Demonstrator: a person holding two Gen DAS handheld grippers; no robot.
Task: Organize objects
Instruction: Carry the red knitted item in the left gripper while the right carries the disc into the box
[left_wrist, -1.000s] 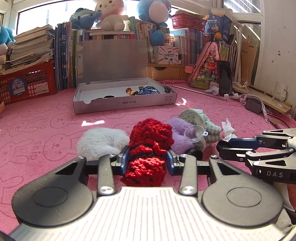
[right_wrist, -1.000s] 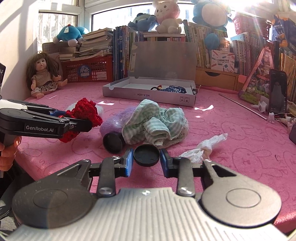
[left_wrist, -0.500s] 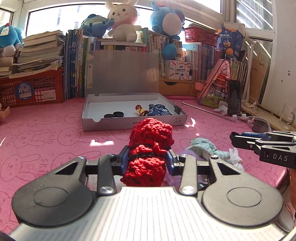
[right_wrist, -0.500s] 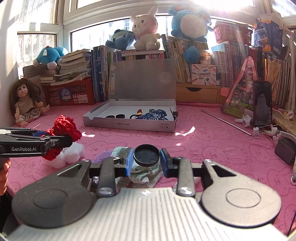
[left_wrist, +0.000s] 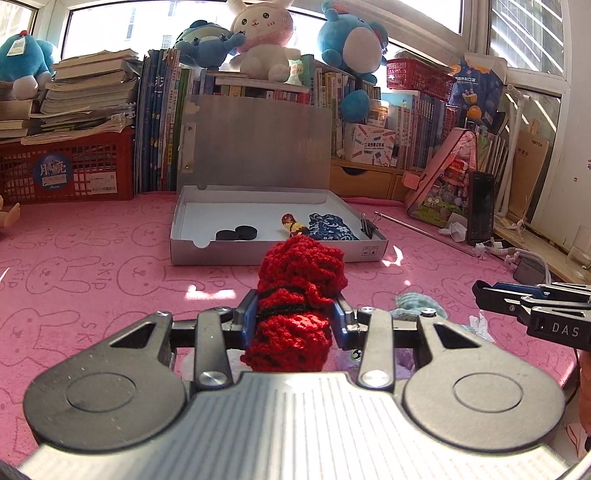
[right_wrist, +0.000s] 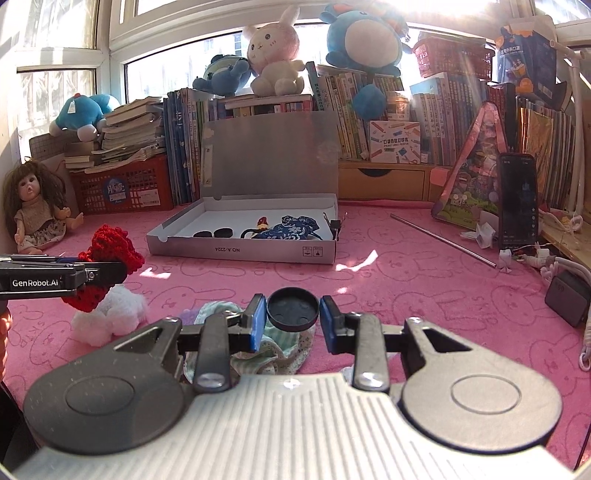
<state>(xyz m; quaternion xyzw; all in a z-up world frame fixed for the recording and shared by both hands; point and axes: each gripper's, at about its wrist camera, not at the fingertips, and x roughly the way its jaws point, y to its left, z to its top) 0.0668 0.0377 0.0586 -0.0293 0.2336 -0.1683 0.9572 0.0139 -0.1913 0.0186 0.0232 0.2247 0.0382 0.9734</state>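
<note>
My left gripper is clamped on a red crocheted piece, its blue pads pressing both sides of the yarn bundle, which is banded with a dark thread and pokes up above the fingers. My right gripper is clamped on a black round cap, held by its rim between the pads and lifted clear of the pink rabbit-print cloth. Just below and behind that cap lies a crumpled green-checked fabric, and to its left a white fluffy thing rests on the cloth under the left gripper's fingers. Near the right edge a crumpled tissue lies beside the fabric. Farther off, in the middle of the cloth, sits the open grey box, lid standing upright; inside are two black discs, a small figure and a blue patterned pouch, with a binder clip on its right wall. A doll sits far left, books and plush toys behind
</note>
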